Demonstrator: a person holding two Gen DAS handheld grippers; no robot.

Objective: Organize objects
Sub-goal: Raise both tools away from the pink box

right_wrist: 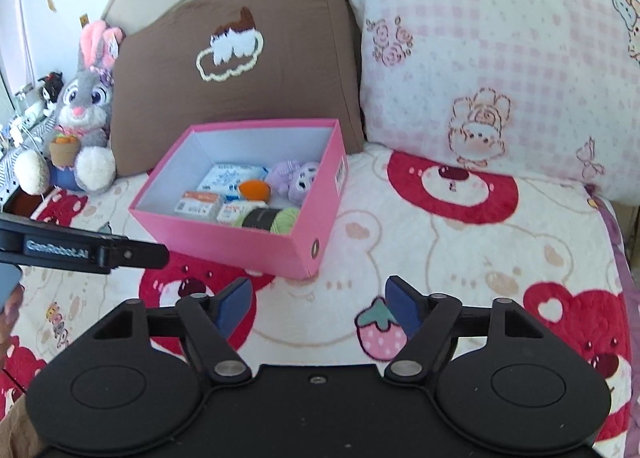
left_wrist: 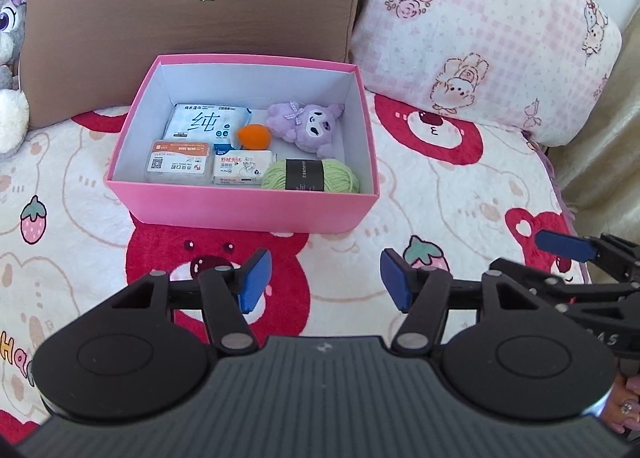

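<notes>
The pink box (left_wrist: 244, 202) sits mid-frame on the bed (left_wrist: 440, 194), holding yarn (left_wrist: 312, 176), a purple plush (left_wrist: 306, 126) and packets — both the left gripper (left_wrist: 325, 278) and right gripper (right_wrist: 318, 304) hover empty, jaws apart.

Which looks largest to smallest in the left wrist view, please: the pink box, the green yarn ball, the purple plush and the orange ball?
1. pink box
2-3. green yarn ball and purple plush: they look about alike, so I would not rank them.
4. orange ball
</notes>
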